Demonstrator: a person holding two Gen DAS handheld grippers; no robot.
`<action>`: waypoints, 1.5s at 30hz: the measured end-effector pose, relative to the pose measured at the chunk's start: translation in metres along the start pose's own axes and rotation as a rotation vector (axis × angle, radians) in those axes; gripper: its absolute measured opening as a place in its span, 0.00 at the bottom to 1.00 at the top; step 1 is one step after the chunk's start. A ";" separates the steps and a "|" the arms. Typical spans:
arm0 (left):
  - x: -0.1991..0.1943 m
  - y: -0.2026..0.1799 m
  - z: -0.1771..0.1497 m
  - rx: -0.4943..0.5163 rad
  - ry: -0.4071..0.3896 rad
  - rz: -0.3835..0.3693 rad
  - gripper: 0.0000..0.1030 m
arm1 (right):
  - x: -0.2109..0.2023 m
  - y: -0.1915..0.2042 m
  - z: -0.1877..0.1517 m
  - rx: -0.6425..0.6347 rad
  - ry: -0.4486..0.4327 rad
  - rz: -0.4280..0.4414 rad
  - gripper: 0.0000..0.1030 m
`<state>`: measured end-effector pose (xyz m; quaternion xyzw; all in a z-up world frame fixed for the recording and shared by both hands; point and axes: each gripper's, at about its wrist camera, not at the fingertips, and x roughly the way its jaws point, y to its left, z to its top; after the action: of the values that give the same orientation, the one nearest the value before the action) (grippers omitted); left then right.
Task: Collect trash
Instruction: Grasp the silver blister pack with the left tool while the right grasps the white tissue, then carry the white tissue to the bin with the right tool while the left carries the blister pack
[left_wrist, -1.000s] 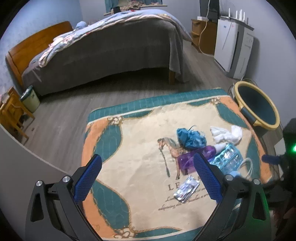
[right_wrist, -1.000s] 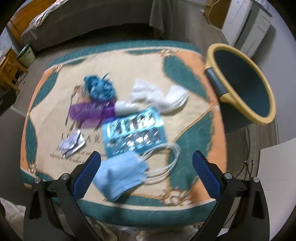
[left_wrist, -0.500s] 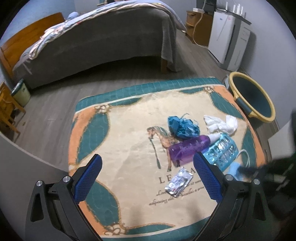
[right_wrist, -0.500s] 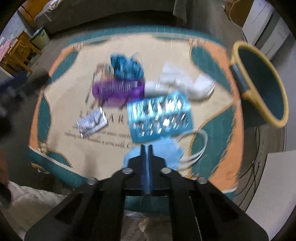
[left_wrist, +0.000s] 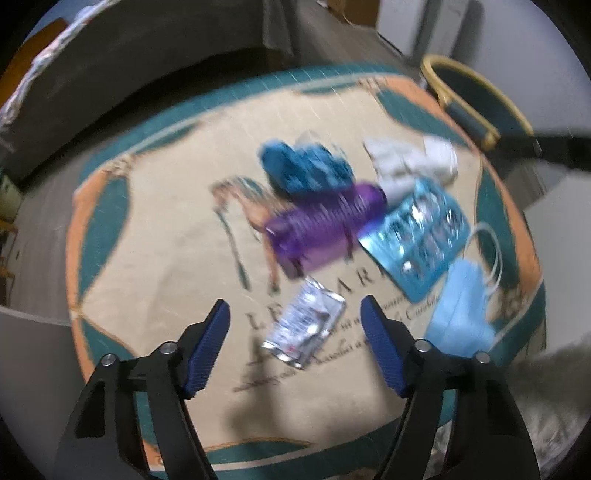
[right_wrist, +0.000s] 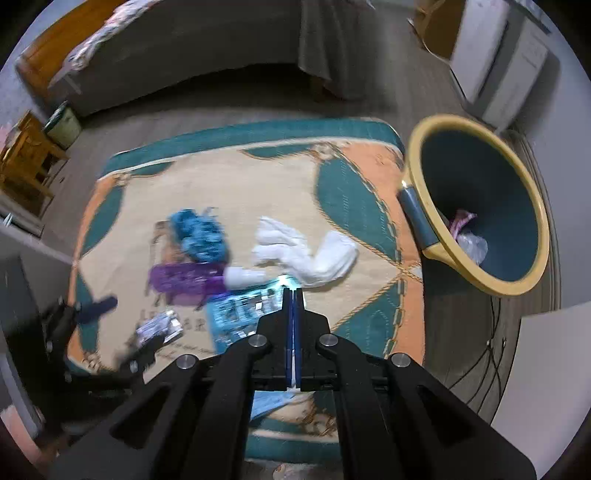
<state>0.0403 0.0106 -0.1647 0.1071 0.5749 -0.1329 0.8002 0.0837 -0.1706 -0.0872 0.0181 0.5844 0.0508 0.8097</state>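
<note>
Trash lies on a patterned mat (left_wrist: 166, 221): a silver foil packet (left_wrist: 306, 325), a purple bottle (left_wrist: 325, 225), a blue crumpled wad (left_wrist: 306, 166), white tissue (left_wrist: 410, 158), a blue blister pack (left_wrist: 417, 236) and a light blue face mask (left_wrist: 461, 310). My left gripper (left_wrist: 295, 332) hangs just above the foil packet. Its jaws are closing with the packet between them, pads apart from it. My right gripper (right_wrist: 293, 295) is shut over the blister pack's edge, nothing visible at its tips. The mask lies flat on the mat. A yellow-rimmed bin (right_wrist: 495, 287) stands off the mat's right side.
A bed (right_wrist: 184, 48) stands beyond the mat. A white appliance (right_wrist: 498, 62) is at the back right, wooden furniture (right_wrist: 26, 162) and a small green bin (right_wrist: 62, 125) at the left. Cables (right_wrist: 491, 332) run on the floor near the yellow-rimmed bin, which holds some trash.
My left gripper dropped toward the mat, tipped downward over the foil packet, and its jaws narrowed. My right gripper shut near the mask, then lifted away, leaving the mask behind.
</note>
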 end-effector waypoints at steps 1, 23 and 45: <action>0.005 -0.002 0.000 0.003 0.014 -0.010 0.67 | 0.003 -0.003 0.001 0.000 0.001 -0.011 0.02; -0.008 -0.034 0.021 0.092 -0.047 -0.044 0.31 | 0.079 -0.023 0.031 0.048 0.078 -0.032 0.06; -0.083 -0.016 0.057 0.022 -0.346 0.016 0.31 | -0.071 -0.058 0.050 0.081 -0.289 0.010 0.06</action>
<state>0.0607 -0.0155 -0.0682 0.0962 0.4264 -0.1493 0.8869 0.1130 -0.2342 -0.0098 0.0609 0.4631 0.0282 0.8838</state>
